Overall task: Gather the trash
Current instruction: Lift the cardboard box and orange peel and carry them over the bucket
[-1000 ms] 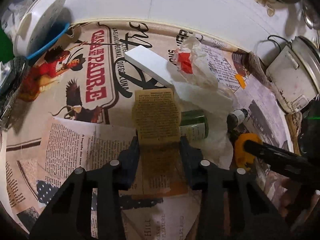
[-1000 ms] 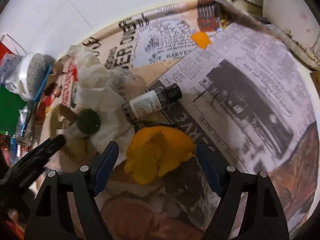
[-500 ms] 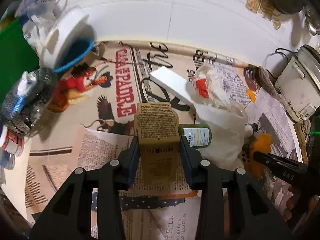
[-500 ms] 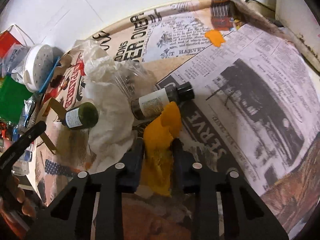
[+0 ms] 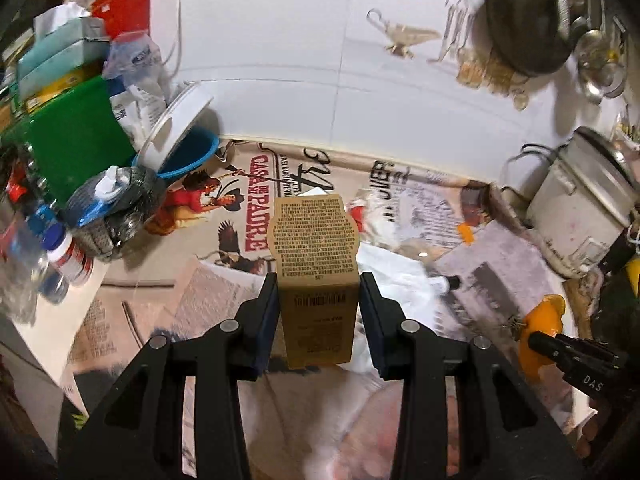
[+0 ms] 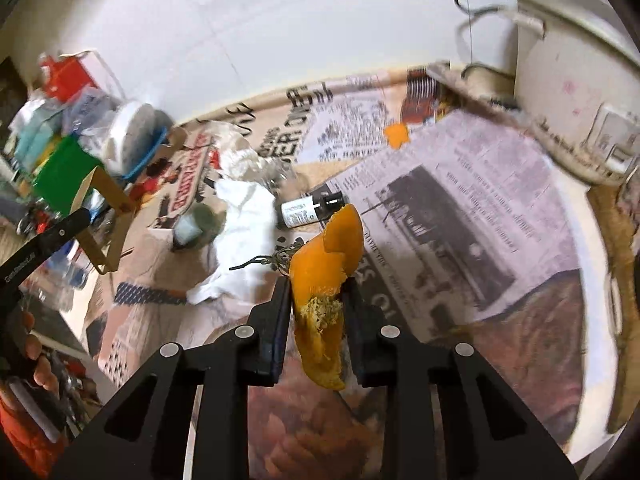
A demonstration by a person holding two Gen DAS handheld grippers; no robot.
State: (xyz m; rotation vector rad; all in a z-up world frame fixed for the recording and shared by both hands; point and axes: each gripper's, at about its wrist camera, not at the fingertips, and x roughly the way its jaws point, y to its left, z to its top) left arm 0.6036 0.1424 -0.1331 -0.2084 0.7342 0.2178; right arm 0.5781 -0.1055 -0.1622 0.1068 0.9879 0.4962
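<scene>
My left gripper (image 5: 319,300) is shut on a tan cardboard box (image 5: 316,264) printed with black text, held up above the newspaper-covered table (image 5: 224,304). My right gripper (image 6: 316,298) is shut on a piece of orange peel (image 6: 326,268), lifted clear of the table, with a thin dry stem hanging off its left side. In the left wrist view the orange peel (image 5: 542,320) and the right gripper's black finger (image 5: 576,356) show at the right edge. On the table lie a crumpled white tissue (image 6: 240,232), a small dark bottle with a white label (image 6: 310,210) and a green bottle (image 6: 196,224).
A white rice cooker (image 5: 580,216) stands at the back right by the white wall. At the left are a green box (image 5: 76,140), a blue bowl with a white lid (image 5: 180,136) and small bottles (image 5: 64,252). A small orange scrap (image 6: 396,134) lies on the newspaper. A person's hand (image 6: 36,364) shows lower left.
My right gripper closed on the orange peel and lifted it off the table. My left gripper rose with the cardboard box, bringing the wall and left-side clutter into view.
</scene>
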